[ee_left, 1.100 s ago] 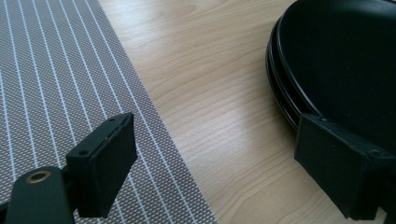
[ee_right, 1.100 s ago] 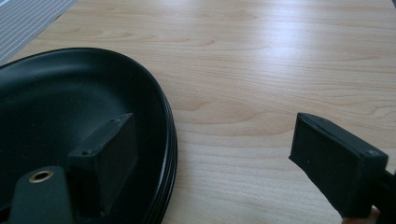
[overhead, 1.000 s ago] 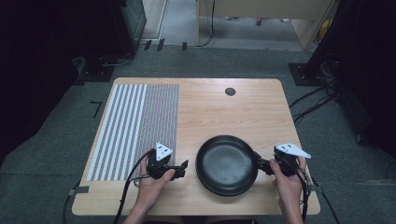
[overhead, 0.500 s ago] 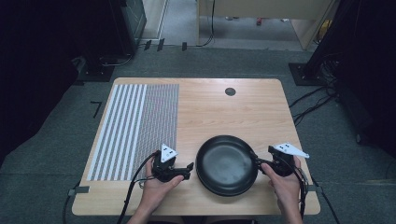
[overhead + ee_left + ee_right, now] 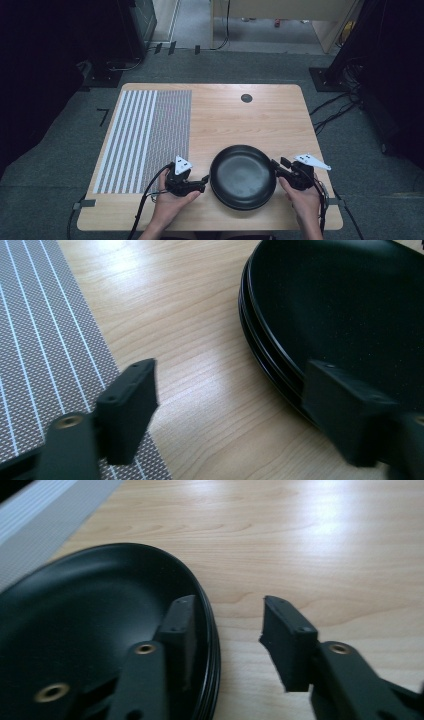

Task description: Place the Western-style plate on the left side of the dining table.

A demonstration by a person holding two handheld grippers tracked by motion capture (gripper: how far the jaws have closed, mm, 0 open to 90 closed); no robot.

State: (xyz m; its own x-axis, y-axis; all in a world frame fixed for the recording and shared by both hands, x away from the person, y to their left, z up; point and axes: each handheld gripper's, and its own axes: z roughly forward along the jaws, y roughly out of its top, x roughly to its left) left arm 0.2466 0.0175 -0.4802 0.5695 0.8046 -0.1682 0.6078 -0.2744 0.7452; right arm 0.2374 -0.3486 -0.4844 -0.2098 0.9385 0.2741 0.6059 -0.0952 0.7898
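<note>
Stack of round black plates (image 5: 243,176) sits at the wooden table's (image 5: 260,120) 6 o'clock edge. Left gripper (image 5: 204,181) at its 9 o'clock and right gripper (image 5: 275,167) at 3 o'clock, both spread, straddling the rim. No grasp made yet; lifting appears outstanding.

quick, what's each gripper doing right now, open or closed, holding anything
Left gripper: open, jaws straddling the black plates' rim, holding nothing.
Right gripper: open, straddling the opposite rim.

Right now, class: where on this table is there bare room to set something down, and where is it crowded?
Free: the bare wood beyond the black plates, between the striped mat and the table's right edge, up to the small dark disc. Crowded: the near edge, where the left tool and right tool flank the plates.
</note>
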